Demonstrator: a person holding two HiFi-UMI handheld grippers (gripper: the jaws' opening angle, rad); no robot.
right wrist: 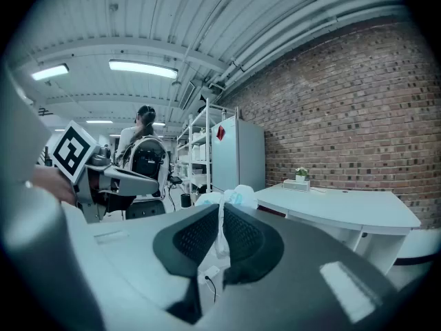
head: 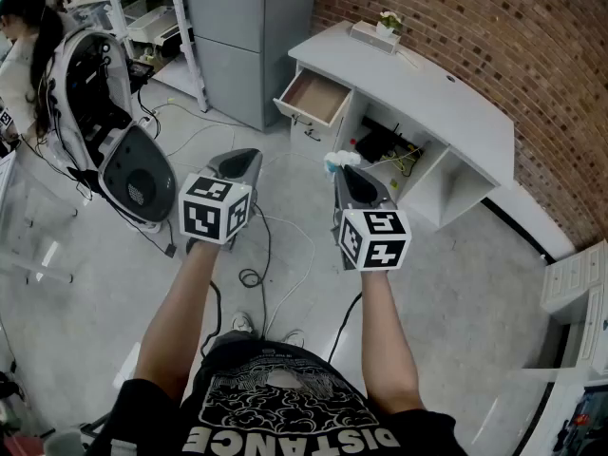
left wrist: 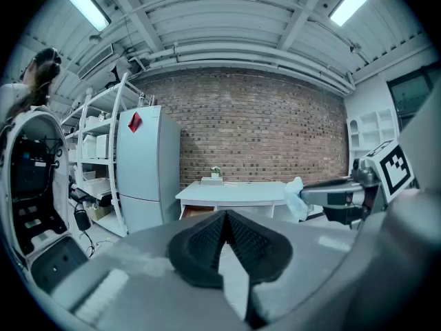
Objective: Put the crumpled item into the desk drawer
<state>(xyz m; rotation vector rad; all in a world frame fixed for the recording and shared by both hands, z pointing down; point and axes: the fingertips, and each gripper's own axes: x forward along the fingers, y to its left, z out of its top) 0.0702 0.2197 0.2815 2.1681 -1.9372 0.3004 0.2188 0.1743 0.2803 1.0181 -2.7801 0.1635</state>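
Over the floor (head: 456, 283), a bit short of the white surface (head: 432, 98), the right gripper (head: 342, 166) has its fingers pinched tight on the crumpled item (head: 338, 160), a white and pale-blue wad poking out past the tips. The left gripper (head: 249, 156) is level with it on the left, fingers pressed together on nothing. The drawer (head: 313, 97) hangs open at the surface's end nearest the grey cabinet (head: 247, 36), wooden bottom showing. A small potted plant (head: 389, 22) sits on the far corner by the brick wall (head: 494, 36).
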